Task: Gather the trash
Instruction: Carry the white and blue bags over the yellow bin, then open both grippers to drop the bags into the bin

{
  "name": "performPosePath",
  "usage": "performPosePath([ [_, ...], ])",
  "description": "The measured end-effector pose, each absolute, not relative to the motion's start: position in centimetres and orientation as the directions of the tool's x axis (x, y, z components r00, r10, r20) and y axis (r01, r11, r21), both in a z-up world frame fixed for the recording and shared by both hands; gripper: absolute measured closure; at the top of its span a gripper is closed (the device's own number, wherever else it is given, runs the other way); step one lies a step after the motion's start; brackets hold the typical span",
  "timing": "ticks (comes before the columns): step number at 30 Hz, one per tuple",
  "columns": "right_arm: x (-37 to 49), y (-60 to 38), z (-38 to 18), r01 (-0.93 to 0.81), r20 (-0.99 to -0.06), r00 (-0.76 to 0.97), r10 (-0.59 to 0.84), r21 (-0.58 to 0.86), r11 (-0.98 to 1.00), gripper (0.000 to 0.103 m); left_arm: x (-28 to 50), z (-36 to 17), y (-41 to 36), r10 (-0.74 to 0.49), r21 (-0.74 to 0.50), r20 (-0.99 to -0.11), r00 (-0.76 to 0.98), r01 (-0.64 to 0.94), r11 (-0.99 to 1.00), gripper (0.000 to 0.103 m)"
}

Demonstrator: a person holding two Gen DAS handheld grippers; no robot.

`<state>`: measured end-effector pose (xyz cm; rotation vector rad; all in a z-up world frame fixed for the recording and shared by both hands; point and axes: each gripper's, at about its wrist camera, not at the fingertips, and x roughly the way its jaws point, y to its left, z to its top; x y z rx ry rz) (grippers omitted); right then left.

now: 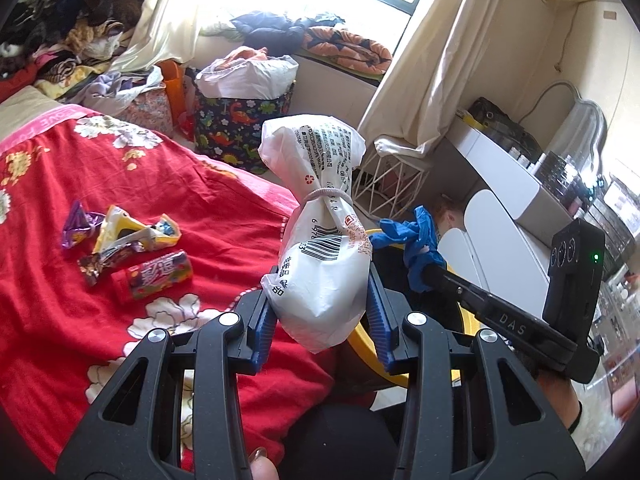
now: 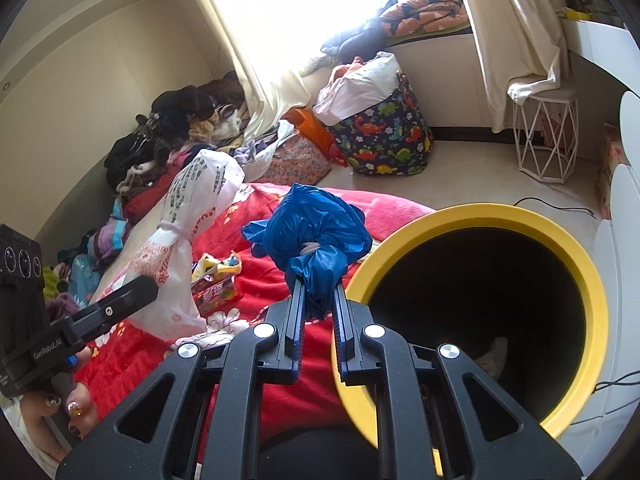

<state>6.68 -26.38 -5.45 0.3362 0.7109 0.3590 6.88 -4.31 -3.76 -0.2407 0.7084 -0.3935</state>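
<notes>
Between the pads of the left gripper (image 1: 322,304) a tied white bag (image 1: 320,232) is pinched; the right gripper (image 2: 319,312) is pressed together on a knotted blue bag (image 2: 312,232). Just beside it the yellow-rimmed bin (image 2: 476,216) is seen gaping. Both bags are best carried over the opening before release. Farther off, loose wrappers (image 1: 128,248) are left on the red bed (image 1: 200,200).

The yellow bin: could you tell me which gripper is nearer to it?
Right. The right gripper, shut on a blue bag, is just beside the yellow bin. The left gripper, holding a white bag, is farther off over the bed.
</notes>
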Motion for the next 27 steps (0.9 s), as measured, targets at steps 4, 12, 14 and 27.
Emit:
performPosePath([
  [4,6.7,-27.6,-5.6,-0.181,-0.567,0.712,0.414,0.421,0.889,0.091,6.9,-3.8,-5.2,-0.436,-0.338,-0.586,0.683,0.283,0.897,0.07],
  [12,6.3,-30.2,-6.0,-0.127,-0.565,0.732,0.38,0.435,0.891,0.091,6.8,-3.9,-7.1,-0.452,-0.327,-0.594,0.666,0.313,0.892,0.07],
  [14,6.2,-30.8,-6.0,-0.112,-0.566,0.738,0.367,0.434,0.894,0.091,6.8,-3.9,-7.6,-0.455,-0.325,-0.596,0.662,0.319,0.89,0.07],
  [27,5.4,-33.7,-6.8,-0.023,-0.577,0.762,0.292,0.427,0.904,0.091,7.0,-4.4,-10.6,-0.49,-0.313,-0.611,0.622,0.378,0.871,0.07],
])
